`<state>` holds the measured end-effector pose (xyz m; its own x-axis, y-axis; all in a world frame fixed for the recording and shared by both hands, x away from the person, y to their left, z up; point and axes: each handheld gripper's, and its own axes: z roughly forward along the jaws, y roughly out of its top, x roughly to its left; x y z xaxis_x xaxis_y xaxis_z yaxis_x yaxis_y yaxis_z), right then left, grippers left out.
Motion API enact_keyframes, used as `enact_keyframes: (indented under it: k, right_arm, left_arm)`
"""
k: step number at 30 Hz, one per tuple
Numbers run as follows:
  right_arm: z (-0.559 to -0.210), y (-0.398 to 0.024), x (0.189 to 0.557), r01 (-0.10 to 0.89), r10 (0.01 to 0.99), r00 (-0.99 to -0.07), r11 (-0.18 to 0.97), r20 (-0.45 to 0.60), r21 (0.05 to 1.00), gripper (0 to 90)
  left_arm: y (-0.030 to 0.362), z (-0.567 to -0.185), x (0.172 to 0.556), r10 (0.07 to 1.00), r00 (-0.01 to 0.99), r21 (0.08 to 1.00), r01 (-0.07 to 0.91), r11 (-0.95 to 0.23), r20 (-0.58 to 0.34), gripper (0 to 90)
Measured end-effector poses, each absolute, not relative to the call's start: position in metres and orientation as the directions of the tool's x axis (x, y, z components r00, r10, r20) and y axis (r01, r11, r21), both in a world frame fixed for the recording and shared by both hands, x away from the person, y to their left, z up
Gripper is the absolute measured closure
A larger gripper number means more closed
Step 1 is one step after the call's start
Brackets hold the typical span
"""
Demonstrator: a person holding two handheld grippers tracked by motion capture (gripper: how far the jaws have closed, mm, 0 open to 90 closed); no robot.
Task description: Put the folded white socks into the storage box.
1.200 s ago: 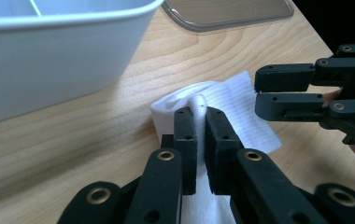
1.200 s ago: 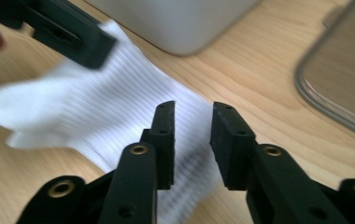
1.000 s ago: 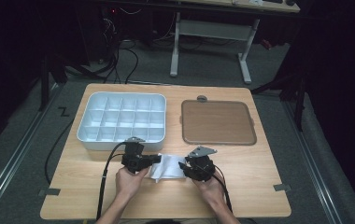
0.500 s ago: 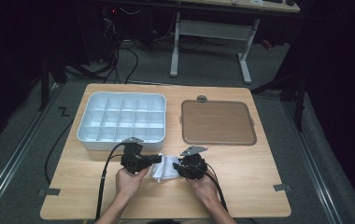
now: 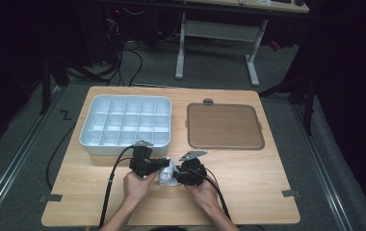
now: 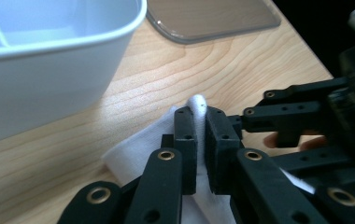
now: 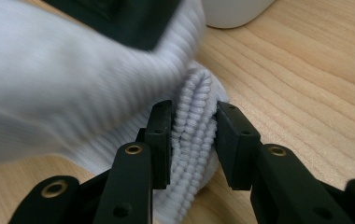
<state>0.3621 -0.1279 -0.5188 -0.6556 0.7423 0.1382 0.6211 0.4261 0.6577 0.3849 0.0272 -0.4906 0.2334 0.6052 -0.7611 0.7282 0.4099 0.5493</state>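
A white ribbed cloth lies bunched on the wooden table, near the table's front edge and just in front of the white divided tray. Both grippers meet on it from opposite sides.

The left gripper has its jaws pressed together on a thin fold of the cloth; in the left gripper view the fold pokes up between the two black pads and the rest spreads flat on the wood below them. The tray wall curves close by on that side, with a strip of bare wood between it and the cloth.

The right gripper is clamped on a thick ribbed roll of the cloth; its jaws have just been closing, and the pads now press the roll from both sides. In the high view this gripper sits just beside the left one, the cloth between them.

The brown flat lid lies right of the tray, well apart from the hands, its near edge parallel to the table's front. Between the lid and the right hand there is open wood, and more stretches to the table's right edge. On the left, bare wood runs from the left hand to the left edge, crossed by the gripper's black cable.
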Motion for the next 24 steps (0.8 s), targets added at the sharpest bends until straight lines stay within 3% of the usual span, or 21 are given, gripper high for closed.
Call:
enact_keyframes:
  k: [7, 15, 24]
  right_arm:
    - [-0.517, -0.139, 0.359, 0.642, 0.755, -0.627, 0.362, 0.19, 0.676, 65.7]
    - [-0.508, -0.154, 0.355, 0.646, 0.777, -0.601, 0.337, 0.185, 0.685, 64.3]
    - [-0.517, -0.154, 0.359, 0.652, 0.758, -0.62, 0.354, 0.202, 0.671, 75.1]
  left_arm:
    - [0.023, -0.491, 0.376, 0.651, 0.278, 0.616, 0.695, 0.372, -0.707, 84.5]
    - [0.019, -0.494, 0.378, 0.654, 0.279, 0.611, 0.708, 0.354, -0.703, 84.5]
    - [0.004, -0.497, 0.38, 0.663, 0.292, 0.622, 0.708, 0.335, -0.69, 84.5]
